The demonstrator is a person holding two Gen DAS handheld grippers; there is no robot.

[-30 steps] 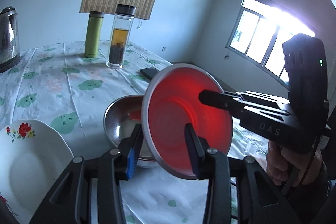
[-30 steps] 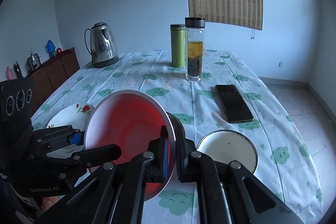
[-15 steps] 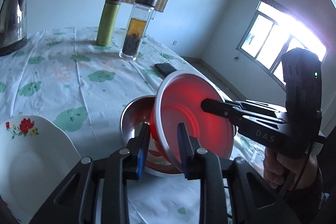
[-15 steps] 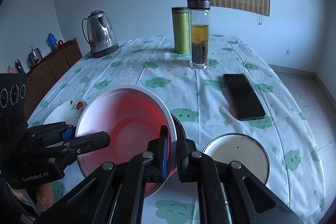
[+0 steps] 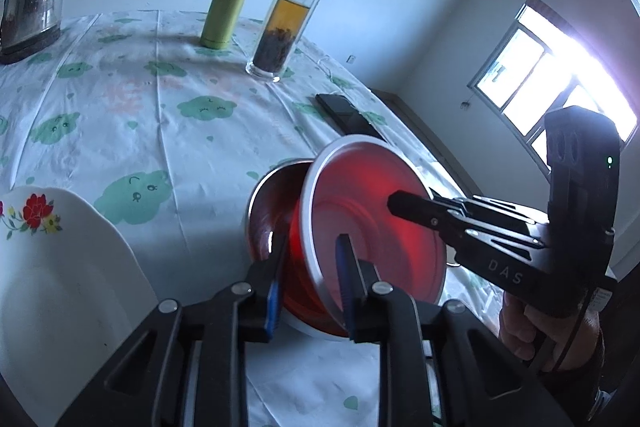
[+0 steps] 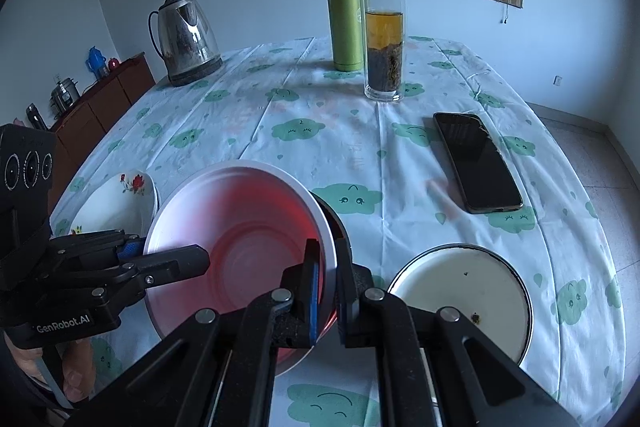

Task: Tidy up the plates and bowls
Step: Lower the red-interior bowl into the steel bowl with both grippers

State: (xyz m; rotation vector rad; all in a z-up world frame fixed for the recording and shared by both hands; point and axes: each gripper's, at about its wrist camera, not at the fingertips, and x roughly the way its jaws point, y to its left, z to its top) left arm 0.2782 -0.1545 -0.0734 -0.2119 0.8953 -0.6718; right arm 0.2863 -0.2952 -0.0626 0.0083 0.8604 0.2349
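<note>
A red bowl [image 5: 376, 227], round, translucent plastic with a pale rim, is held tilted on edge above the desk [image 5: 132, 115], partly inside a round steel bowl [image 5: 268, 215] of polished metal that rests on the cloth.

The left gripper [image 5: 308, 267] is seen with its jaws straddling the red bowl's rim, one blue pad outside the wall and one inside. These jaws have just been closing, and only a narrow gap is left; whether the pads press on the wall cannot be told.

The right gripper [image 6: 326, 277] is seen with its jaws nearly together, clamped on the opposite rim of the red bowl.

A white porcelain plate [image 5: 60, 275] with a red flower print lies at the near left of the desk. A shallow white enamel dish [image 6: 464, 291] with a dark rim lies to the right of the red bowl, apart from it.

The desk is covered by a white cloth printed with green clouds. Further back are listed: a steel kettle [image 6: 184, 39], a green cylindrical flask [image 6: 344, 23], a clear glass tea bottle [image 6: 383, 27] and a flat black phone [image 6: 476, 159].
</note>
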